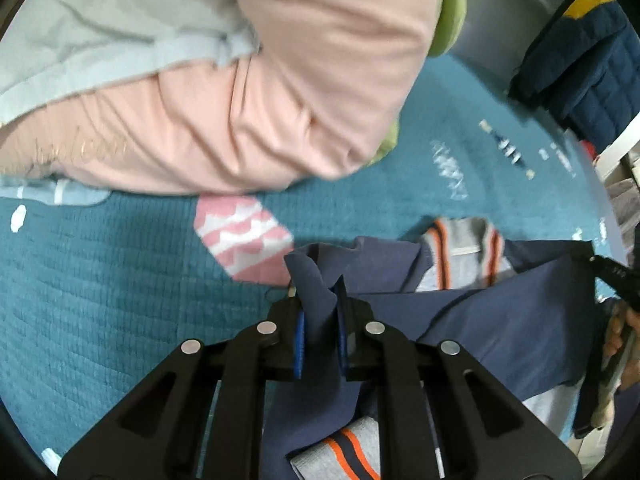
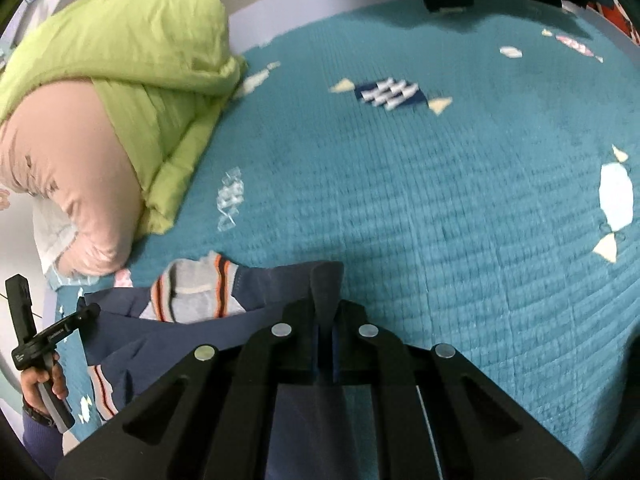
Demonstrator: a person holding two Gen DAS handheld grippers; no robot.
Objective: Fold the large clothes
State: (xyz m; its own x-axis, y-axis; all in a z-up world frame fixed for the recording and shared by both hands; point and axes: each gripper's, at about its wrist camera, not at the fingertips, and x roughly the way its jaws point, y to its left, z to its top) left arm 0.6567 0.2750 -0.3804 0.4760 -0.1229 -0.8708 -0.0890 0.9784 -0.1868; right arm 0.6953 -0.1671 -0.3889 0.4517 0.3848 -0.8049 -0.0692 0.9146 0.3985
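A bed covered by a teal quilted bedspread [image 2: 420,200] with small white, pink and navy patches. On it lie a navy garment [image 1: 500,320] with grey, orange-striped trim (near edge), a pink pillow [image 1: 260,120] and a lime-green quilt [image 2: 132,60] piled together, and a dark blue padded item [image 1: 592,60] at the far corner.

- The left gripper [image 1: 320,320] pinches a bunched fold of a navy garment [image 1: 500,320] between its blue-padded fingers [image 1: 299,340].
- The garment has a grey collar with orange stripes [image 1: 460,256] and lies on a teal quilted bedspread [image 1: 120,280], stretched toward the right edge.
- A pink patterned patch [image 1: 244,236] shows on the bedspread just beyond the gripper.
- A pink pillow [image 1: 260,112] rests at the far side, over a pale blue cloth [image 1: 100,40].
- A dark blue quilted jacket [image 1: 588,64] sits at the far right corner.
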